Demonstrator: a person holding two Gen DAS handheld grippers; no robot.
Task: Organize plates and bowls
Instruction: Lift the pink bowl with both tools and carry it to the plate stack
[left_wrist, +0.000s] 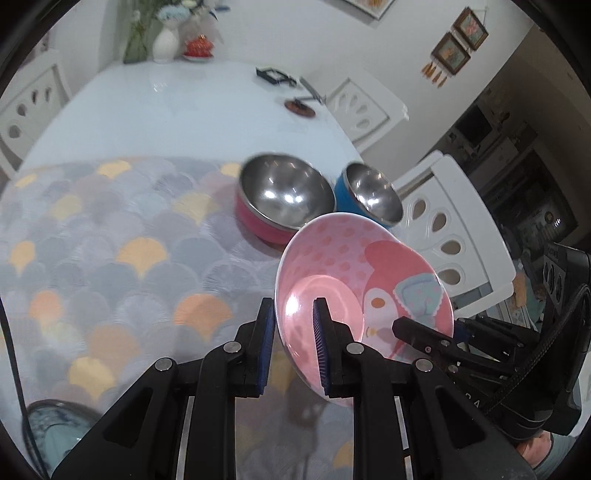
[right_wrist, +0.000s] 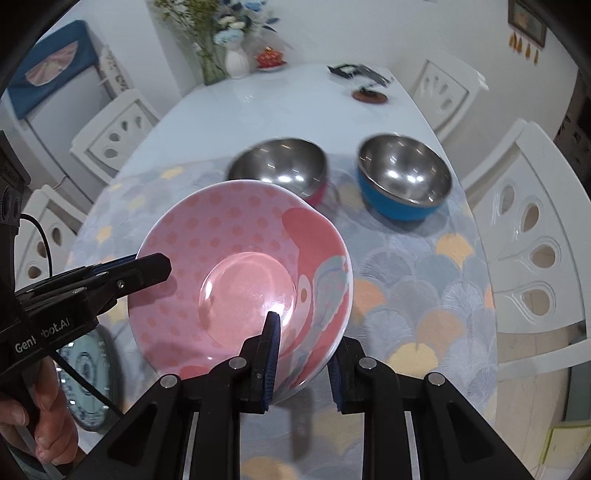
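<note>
A pink polka-dot bowl (left_wrist: 343, 266) with a cartoon figure hangs tilted above the table, held from two sides. My left gripper (left_wrist: 294, 332) is shut on its near rim, one finger inside and one outside. My right gripper (right_wrist: 303, 354) is shut on the opposite rim (right_wrist: 325, 354); it also shows in the left wrist view (left_wrist: 424, 334). The bowl fills the middle of the right wrist view (right_wrist: 229, 258), where the left gripper (right_wrist: 147, 267) shows too. A steel bowl with a pink shell (left_wrist: 280, 195) (right_wrist: 280, 166) and one with a blue shell (left_wrist: 369, 194) (right_wrist: 402, 181) stand beyond on the cloth.
A scallop-patterned cloth (left_wrist: 110, 258) covers the near part of the white table (left_wrist: 166, 110). A blue-and-white plate (right_wrist: 88, 369) lies at the near left edge. Vases (right_wrist: 236, 61), a coaster (right_wrist: 369, 96) and a dark tray (left_wrist: 273, 75) stand at the far end. White chairs (right_wrist: 535, 229) surround the table.
</note>
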